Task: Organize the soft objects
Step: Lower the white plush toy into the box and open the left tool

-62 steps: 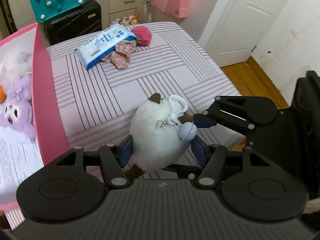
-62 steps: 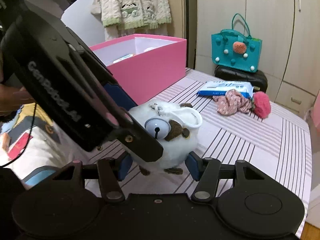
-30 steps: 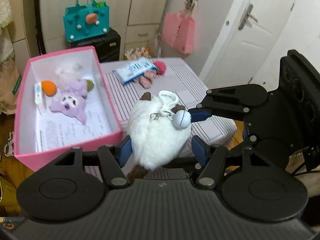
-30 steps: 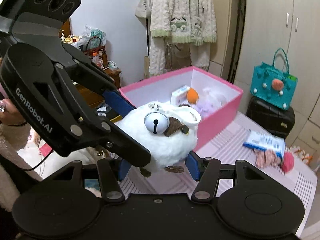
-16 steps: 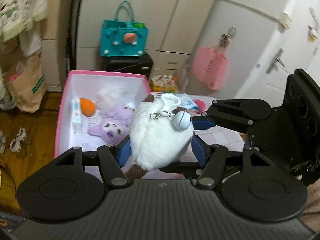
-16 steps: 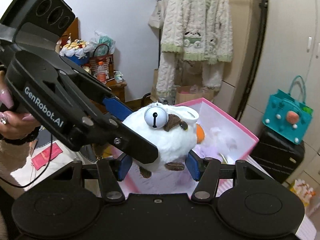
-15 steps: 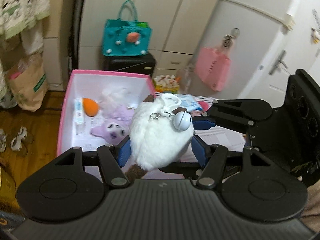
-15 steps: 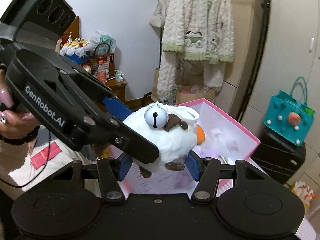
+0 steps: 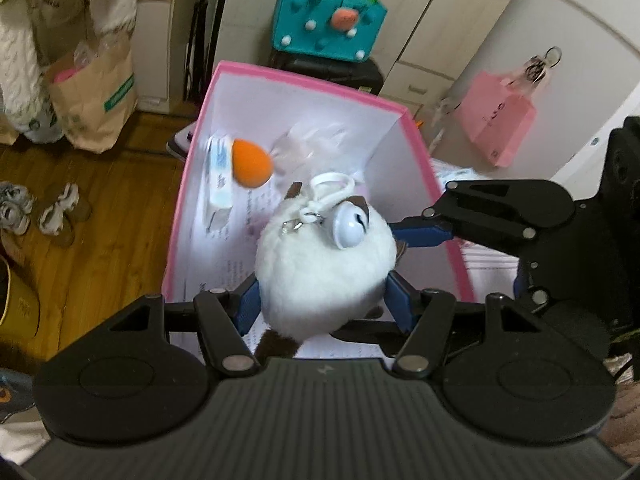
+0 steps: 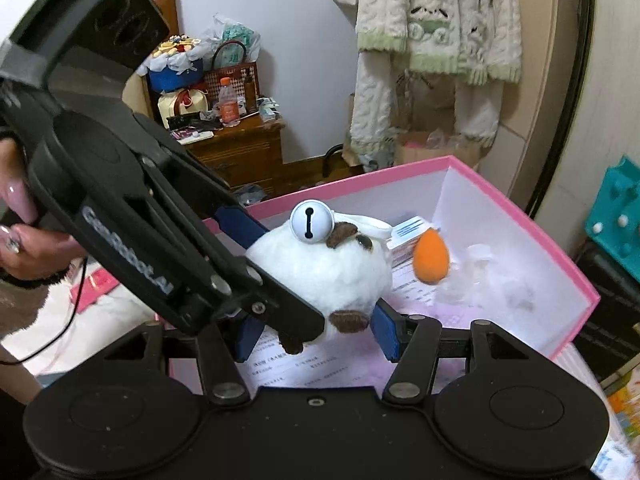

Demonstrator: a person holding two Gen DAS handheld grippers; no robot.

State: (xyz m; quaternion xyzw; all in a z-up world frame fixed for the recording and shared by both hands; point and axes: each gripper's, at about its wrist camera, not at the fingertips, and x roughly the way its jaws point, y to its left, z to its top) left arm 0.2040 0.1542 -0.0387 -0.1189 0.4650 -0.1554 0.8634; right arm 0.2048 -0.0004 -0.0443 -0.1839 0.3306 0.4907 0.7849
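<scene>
Left wrist view: both the left gripper (image 9: 324, 300) and right gripper (image 10: 314, 332) are clamped on the white plush toy (image 9: 320, 276), held above the open pink box (image 9: 416, 140). Carrying step; next, lower and release it inside, clear of the orange sponge (image 9: 250, 163).

Plush toy (image 9: 320, 276): white fur, brown patches, pale bell (image 9: 352, 229). Box (image 9: 304, 80): pink outside, white inside. Egg-shaped sponge (image 9: 251, 163): orange. Handbag (image 9: 326, 24): teal, white dots. Gripper pads (image 9: 400, 300): blue.
</scene>
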